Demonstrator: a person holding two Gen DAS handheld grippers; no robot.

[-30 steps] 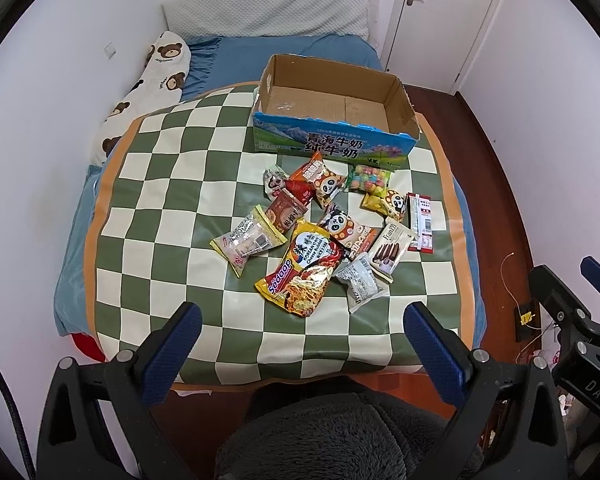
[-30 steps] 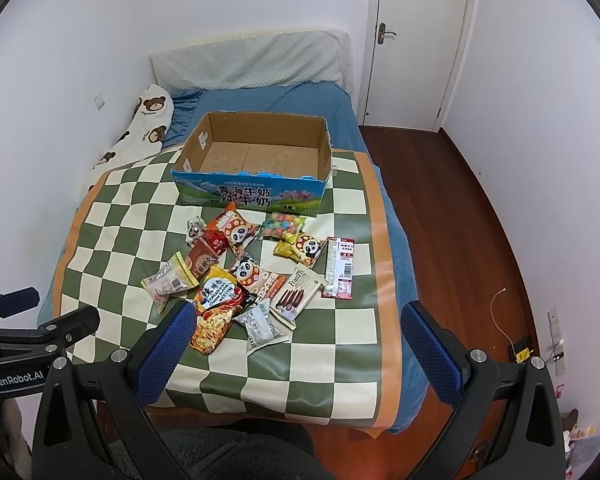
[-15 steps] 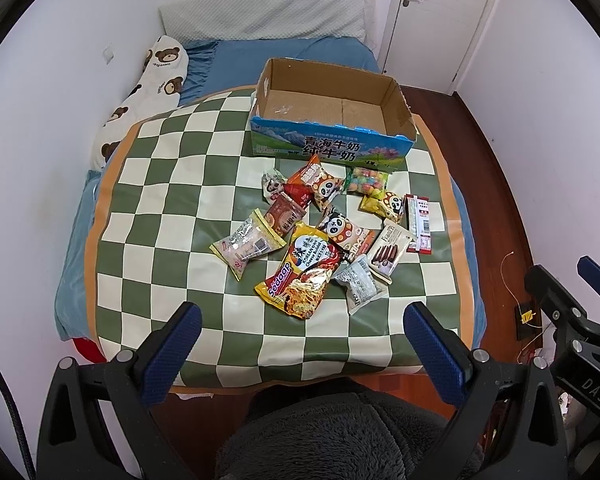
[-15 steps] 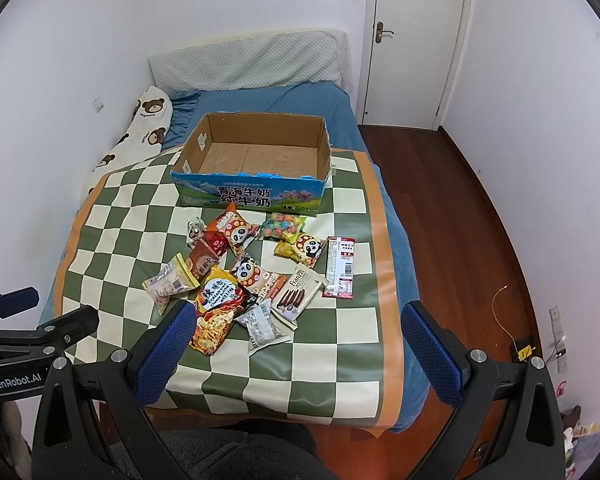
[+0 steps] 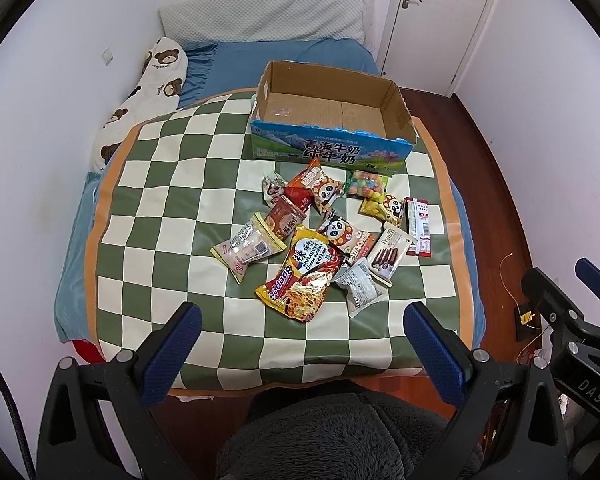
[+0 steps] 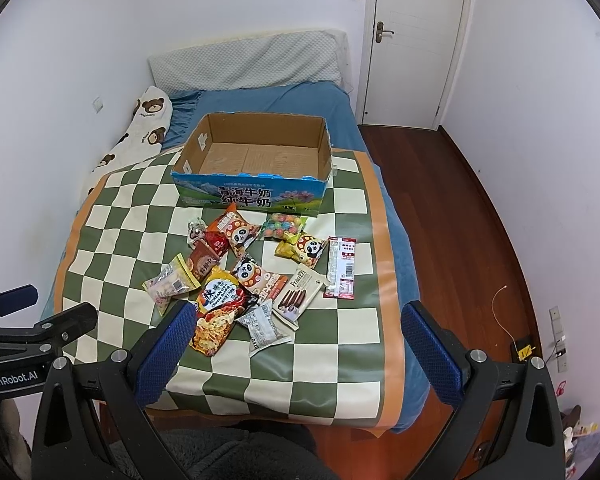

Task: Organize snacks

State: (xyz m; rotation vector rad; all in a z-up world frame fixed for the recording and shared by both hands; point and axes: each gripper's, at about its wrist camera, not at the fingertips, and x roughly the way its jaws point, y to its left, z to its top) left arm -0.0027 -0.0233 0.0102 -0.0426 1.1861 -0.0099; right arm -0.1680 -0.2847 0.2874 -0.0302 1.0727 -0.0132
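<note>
left gripper (image 5: 300,336) hanging wide apart, empty | right gripper (image 6: 296,334) likewise | snack packets (image 5: 320,236) lying overlapped mid-cloth, near the empty box (image 5: 332,124) | risk: pinching two slippery packets together, dropping one.

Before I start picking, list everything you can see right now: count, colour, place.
box: 1, cardboard with blue-green front, empty, far end of the mat
mat: 1, green and cream checks, orange border, over the bed
snack packets: about 12, mixed colours, loose pile on the mat in front of the box
noodle pack: 1, yellow and red, near edge of the pile
red sachet: 1, red and white, right edge of the pile
bed sheet: 1, blue, under the mat
pillow: 1, grey-white, head of the bed
bear cushion: 1, white with brown bears, along the left wall
door: 1, white, shut, far right
left gripper: blue fingers, open, empty
right gripper: blue fingers, open, empty
</note>
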